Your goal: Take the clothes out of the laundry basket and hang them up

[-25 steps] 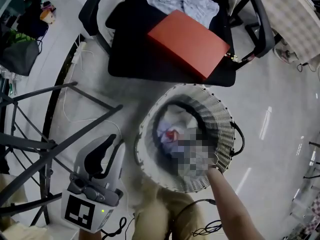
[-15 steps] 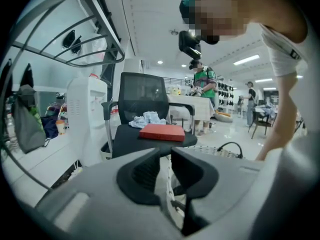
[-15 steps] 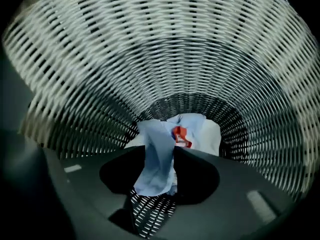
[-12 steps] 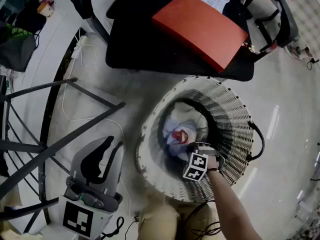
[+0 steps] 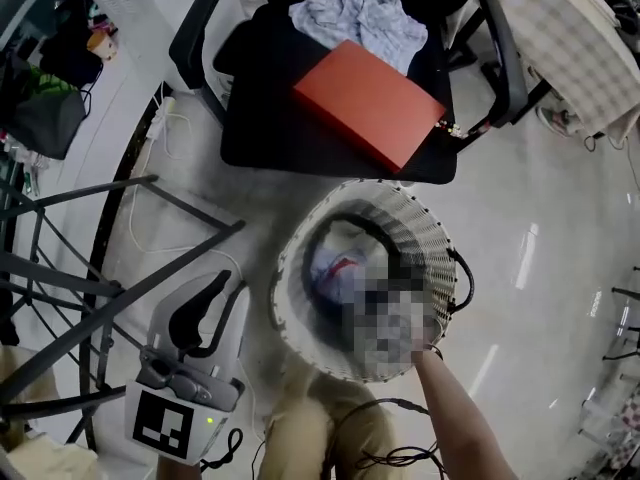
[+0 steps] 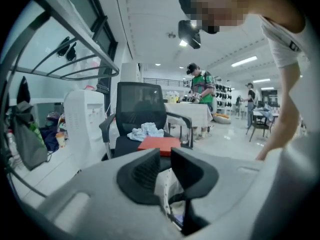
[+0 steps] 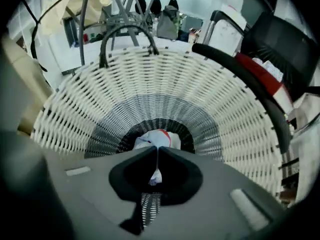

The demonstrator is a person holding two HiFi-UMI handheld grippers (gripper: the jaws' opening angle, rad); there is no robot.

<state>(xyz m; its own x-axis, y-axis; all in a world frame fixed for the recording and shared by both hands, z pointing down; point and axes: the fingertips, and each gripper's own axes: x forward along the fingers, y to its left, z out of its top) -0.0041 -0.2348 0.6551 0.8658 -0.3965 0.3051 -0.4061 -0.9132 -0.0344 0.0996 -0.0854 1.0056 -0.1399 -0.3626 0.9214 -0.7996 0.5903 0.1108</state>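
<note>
The white wicker laundry basket (image 5: 440, 258) stands on the floor below me, with a pale blue and white garment (image 5: 335, 268) with a red patch at its bottom. My right forearm (image 5: 455, 408) reaches into it; a mosaic patch hides the right gripper there. In the right gripper view the right gripper (image 7: 157, 151) has just been closing and is shut on a fold of that garment (image 7: 155, 139), deep inside the basket (image 7: 100, 99). My left gripper (image 5: 205, 313) hangs left of the basket, jaws a little apart and holding nothing; the left gripper (image 6: 166, 156) points towards the chair.
A black office chair (image 5: 260, 118) beyond the basket carries a red box (image 5: 370, 103) and a crumpled pale cloth (image 5: 360, 13). Dark bars of a drying rack (image 5: 90, 288) cross the left side. White cables (image 5: 150, 158) lie on the floor. A checked cloth (image 5: 570, 38) lies at top right.
The right gripper's marker cube showed inside the basket half a second ago; a mosaic patch covers that spot now. The left gripper stays at lower left.
</note>
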